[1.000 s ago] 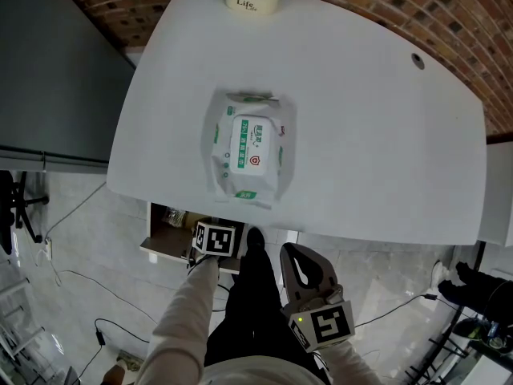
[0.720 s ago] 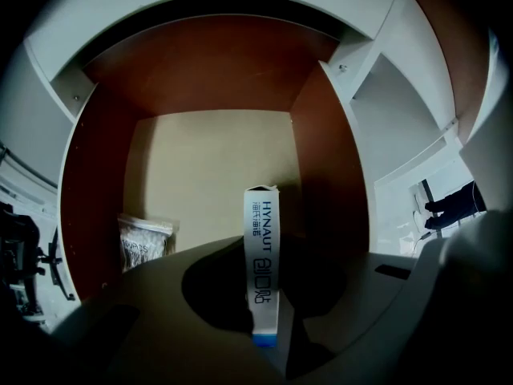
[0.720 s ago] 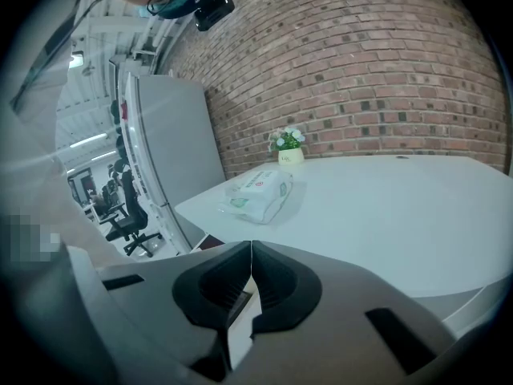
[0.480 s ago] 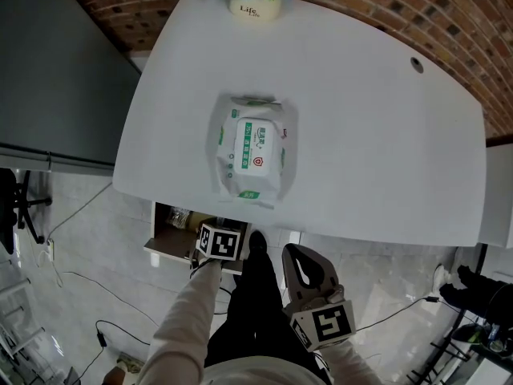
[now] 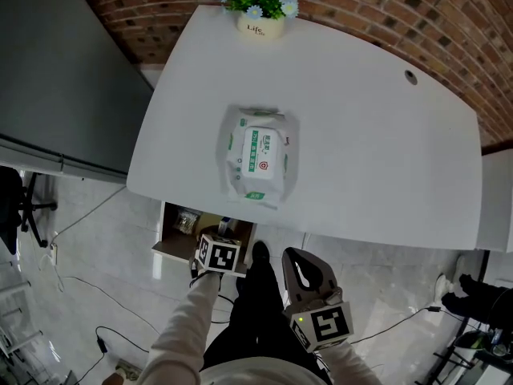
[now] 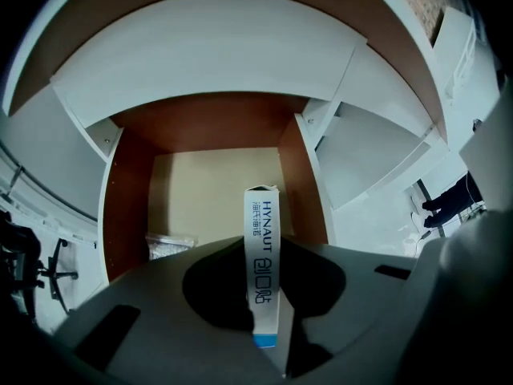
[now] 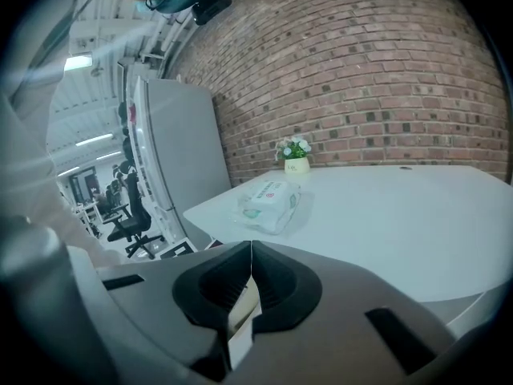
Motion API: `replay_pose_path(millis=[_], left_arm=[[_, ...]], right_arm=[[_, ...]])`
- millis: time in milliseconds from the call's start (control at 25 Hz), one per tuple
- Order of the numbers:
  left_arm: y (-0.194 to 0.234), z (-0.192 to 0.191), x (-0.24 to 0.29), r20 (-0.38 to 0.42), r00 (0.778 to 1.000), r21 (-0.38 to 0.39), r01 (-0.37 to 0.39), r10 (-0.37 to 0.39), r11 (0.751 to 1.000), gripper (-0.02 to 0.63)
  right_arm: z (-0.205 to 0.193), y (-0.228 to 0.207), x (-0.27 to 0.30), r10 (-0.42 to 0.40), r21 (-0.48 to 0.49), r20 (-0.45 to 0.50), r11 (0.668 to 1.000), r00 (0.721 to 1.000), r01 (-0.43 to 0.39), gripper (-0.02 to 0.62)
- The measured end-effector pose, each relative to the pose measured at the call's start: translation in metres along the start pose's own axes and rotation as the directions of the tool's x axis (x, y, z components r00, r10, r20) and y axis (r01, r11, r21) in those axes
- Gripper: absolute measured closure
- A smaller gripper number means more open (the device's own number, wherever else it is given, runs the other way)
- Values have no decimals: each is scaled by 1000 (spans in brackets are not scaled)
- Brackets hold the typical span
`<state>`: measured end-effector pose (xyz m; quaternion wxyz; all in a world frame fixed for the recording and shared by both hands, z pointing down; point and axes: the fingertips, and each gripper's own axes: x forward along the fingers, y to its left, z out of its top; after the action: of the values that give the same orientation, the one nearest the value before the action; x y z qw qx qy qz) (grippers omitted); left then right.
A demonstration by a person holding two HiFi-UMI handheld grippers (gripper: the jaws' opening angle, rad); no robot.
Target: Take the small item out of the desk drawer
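**A:** Where do we have the slim box point(image 6: 263, 273)?

**B:** In our left claw point(image 6: 263, 243). Its jaws have just been closing, and now they clench the box by its two flat sides. The box stands on end between them with its printed edge facing us.

**A:** And is it out of the drawer point(image 5: 171, 245)?

**B:** We hold it over the open drawer, with the pale drawer floor showing behind it. We cannot tell whether it is fully clear of the drawer's walls. A clear bag point(image 6: 168, 245) lies on that floor at nine o'clock from the box.

**A:** Where does the drawer sit from above?

**B:** It sits under the near edge of the white desk point(image 5: 377, 135), at seven o'clock from the pack of wipes point(image 5: 258, 155). Our left claw point(image 5: 222, 235) hangs at the drawer's front.

**A:** What about our right claw point(image 5: 292, 259)?

**B:** It is at four o'clock from the left one, off the desk. In its own view, the right claw point(image 7: 251, 247) is clenched, with its tips pressed together.

**A:** What else is on the desk?

**B:** A flower pot point(image 5: 260, 6) stands at twelve o'clock from the wipes, by the brick wall point(image 5: 417, 14). A grey cabinet point(image 5: 64, 79) stands at nine o'clock.
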<state>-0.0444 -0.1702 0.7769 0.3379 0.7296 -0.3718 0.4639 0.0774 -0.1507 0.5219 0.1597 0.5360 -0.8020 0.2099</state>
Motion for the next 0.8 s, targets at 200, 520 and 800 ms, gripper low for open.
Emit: replay_pose_path(millis=[200,520,800], left_arm=[[0,11,-24,67,998,-13,-1,1,1000,530],[-5,15,-69,163,987,-15,6,-3,1000,531],[-10,15,-104,230,973,-17,2,1,1000,531]], right_arm=[[4,5,-8,-2,-6,23,1000,1000,2,568],[9,17,-24,-19,-10,56,1000,998,19,568],[17,28,-39,-23,-28,83,999,996,26,568]])
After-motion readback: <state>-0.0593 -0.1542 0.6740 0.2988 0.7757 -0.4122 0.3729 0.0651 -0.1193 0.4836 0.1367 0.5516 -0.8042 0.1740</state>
